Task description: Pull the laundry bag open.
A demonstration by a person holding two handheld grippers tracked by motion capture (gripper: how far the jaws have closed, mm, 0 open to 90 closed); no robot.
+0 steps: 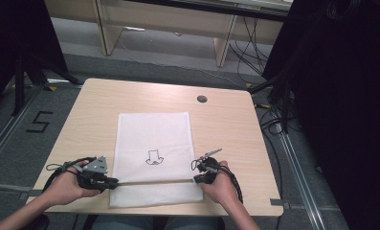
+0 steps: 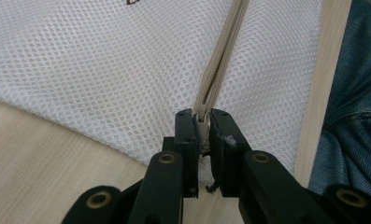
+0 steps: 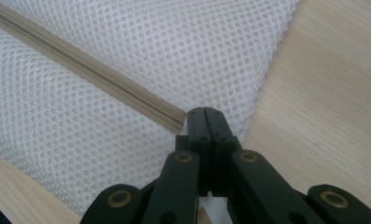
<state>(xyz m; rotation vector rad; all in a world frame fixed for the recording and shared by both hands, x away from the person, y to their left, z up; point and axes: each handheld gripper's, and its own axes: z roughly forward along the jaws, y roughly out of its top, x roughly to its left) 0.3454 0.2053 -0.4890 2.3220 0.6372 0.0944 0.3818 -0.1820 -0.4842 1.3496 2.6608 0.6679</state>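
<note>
High view: even, soft overhead light on the table point(image 1: 226, 120), no glare, only faint shadows under the hands. Both sides drop to near black (curtains, no detail there). Overall soft, low-res. Left gripper view: mesh bag point(image 2: 103, 70) bright and sharp in the middle, softer toward the top edge; black jaws at the bottom slightly blurred. Right gripper view: same story, crisp mesh, dull sheen on the jaw links.
</note>
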